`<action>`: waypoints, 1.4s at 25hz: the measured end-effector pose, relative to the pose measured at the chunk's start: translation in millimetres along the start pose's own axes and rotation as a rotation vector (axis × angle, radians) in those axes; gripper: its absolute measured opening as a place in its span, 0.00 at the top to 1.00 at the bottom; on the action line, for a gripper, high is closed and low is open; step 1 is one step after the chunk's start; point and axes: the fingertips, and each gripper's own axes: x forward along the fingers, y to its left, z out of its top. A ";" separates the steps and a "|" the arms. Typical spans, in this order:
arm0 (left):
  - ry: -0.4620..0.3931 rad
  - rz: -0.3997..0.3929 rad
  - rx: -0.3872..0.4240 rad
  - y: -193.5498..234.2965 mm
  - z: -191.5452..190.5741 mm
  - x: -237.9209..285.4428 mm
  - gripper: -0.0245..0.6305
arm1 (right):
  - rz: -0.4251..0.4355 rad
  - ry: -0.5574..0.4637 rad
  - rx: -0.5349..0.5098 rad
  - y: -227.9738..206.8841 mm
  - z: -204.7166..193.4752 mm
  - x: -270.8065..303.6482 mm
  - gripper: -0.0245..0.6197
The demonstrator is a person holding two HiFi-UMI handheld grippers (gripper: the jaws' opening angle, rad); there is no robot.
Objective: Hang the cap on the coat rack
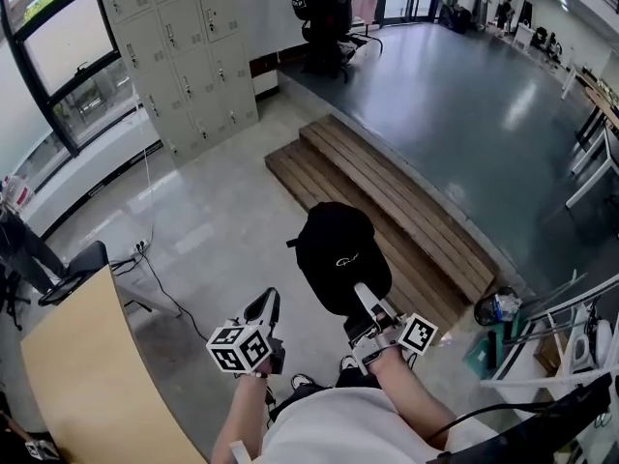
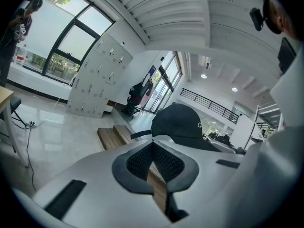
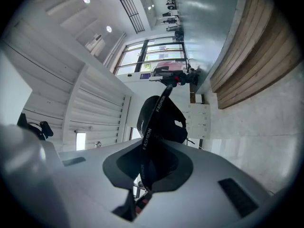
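A black cap (image 1: pixel 340 254) hangs in front of me, above the wooden steps. My right gripper (image 1: pixel 363 293) is shut on its near edge. In the right gripper view, a dark band printed FASHION runs between the pads (image 3: pixel 149 160) up to the cap's crown (image 3: pixel 159 118). My left gripper (image 1: pixel 266 307) is level with it on the left, apart from the cap, shut and empty. In the left gripper view its pads (image 2: pixel 152 146) meet at the tip, and the cap (image 2: pixel 183 122) floats just beyond them to the right. A rack with dark and pink garments (image 1: pixel 329 8) stands far off on the raised floor.
Wooden steps (image 1: pixel 387 196) lead up to a dark raised floor (image 1: pixel 464 85). Grey lockers (image 1: pixel 184 46) line the far left wall. A wooden table (image 1: pixel 87 375) and a chair (image 1: pixel 77 269) are at my left. A bin (image 1: pixel 498 307) and metal frames crowd the right.
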 end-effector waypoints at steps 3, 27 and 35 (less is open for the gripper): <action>0.008 -0.021 0.012 -4.2 1.0 4.0 0.96 | 0.000 -0.032 -0.005 1.9 3.3 -5.2 0.93; -0.019 0.009 -0.001 -0.9 -4.6 -18.2 0.96 | 0.023 0.025 0.022 4.2 -14.0 -0.3 0.93; -0.022 0.014 0.023 1.0 4.3 -18.7 0.96 | 0.022 0.011 -0.021 5.9 -10.2 6.8 0.93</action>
